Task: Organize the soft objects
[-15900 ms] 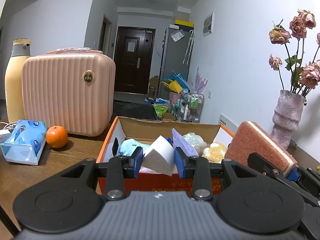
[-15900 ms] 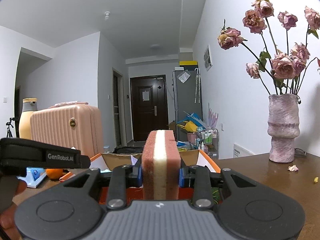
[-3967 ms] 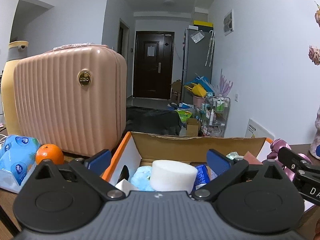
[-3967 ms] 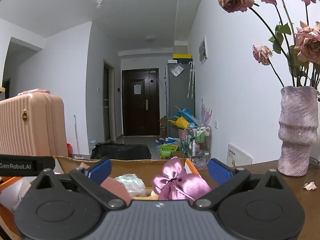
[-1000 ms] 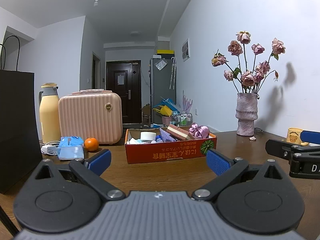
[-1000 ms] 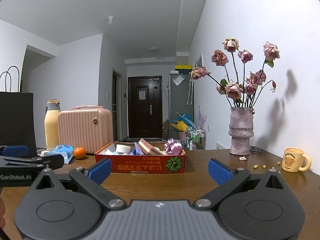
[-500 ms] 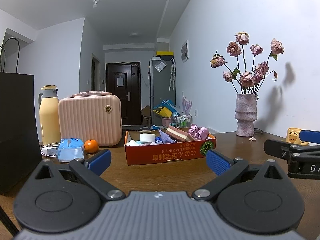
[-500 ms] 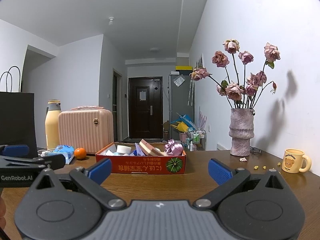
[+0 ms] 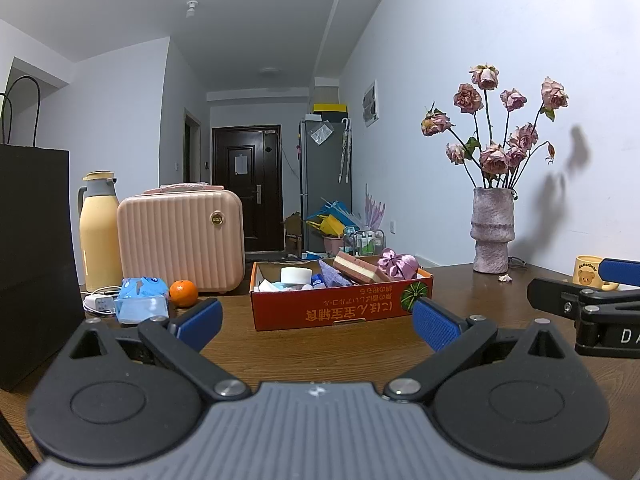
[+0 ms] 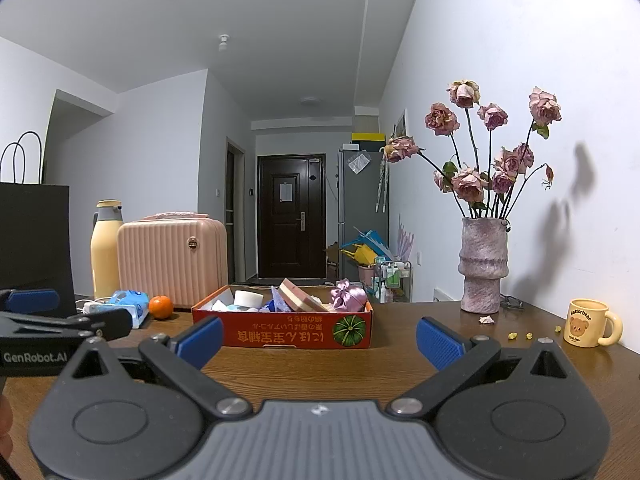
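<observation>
Both hand-held grippers, left (image 9: pixel 316 322) and right (image 10: pixel 319 338), are hanging wide open and empty above the worktop (image 9: pixel 320 350), well apart from the box (image 9: pixel 340 304). The sponge (image 9: pixel 358 268), bow (image 9: pixel 398 262) and foam (image 9: pixel 296 275) are sitting inside it, so the sorting is looking finished. The sponge is lying tilted, its long axis running left to right and slightly toward the camera.
</observation>
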The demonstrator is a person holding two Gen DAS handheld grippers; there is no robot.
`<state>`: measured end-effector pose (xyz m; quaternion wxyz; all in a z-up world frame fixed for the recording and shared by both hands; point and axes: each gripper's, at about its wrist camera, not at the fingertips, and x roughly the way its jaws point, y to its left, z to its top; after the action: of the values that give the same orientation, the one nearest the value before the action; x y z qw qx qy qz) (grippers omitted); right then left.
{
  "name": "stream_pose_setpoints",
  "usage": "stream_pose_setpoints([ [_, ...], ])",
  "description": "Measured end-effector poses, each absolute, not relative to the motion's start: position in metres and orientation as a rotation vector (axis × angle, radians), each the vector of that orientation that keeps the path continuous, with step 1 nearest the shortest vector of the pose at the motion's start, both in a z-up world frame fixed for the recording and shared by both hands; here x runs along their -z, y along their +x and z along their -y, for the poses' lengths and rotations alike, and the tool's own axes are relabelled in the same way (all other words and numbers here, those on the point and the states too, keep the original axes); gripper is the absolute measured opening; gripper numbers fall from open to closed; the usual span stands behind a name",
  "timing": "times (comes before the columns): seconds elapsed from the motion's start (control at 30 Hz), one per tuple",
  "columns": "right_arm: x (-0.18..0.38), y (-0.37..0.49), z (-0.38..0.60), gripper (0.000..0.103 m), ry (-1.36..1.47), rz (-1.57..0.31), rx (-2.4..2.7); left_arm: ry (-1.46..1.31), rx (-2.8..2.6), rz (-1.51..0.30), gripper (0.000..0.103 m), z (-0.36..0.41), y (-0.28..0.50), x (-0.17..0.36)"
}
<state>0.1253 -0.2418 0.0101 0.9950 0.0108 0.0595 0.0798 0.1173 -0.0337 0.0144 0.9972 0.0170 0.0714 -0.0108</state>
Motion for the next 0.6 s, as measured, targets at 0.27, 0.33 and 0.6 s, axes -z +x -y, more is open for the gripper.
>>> stream_pose_setpoints([
  [0.27, -0.0107, 0.1256, 0.2413, 0.103, 0.021, -0.119, -0.16, 0.035, 0.022, -0.142, 0.103, 0.0338, 0.1172, -0.0144],
  [0.33, -0.0107, 0.1256, 0.2414, 0.103, 0.021, -0.119, -0.16, 0.037, 0.022, -0.138, 0.103, 0.034, 0.1171, -0.0144],
  [0.6, -0.0106, 0.1255, 0.2415, 0.103, 0.021, -0.119, -0.159, 0.04, 0.023, -0.132, 0.103, 0.0349, 0.1159, -0.0145],
])
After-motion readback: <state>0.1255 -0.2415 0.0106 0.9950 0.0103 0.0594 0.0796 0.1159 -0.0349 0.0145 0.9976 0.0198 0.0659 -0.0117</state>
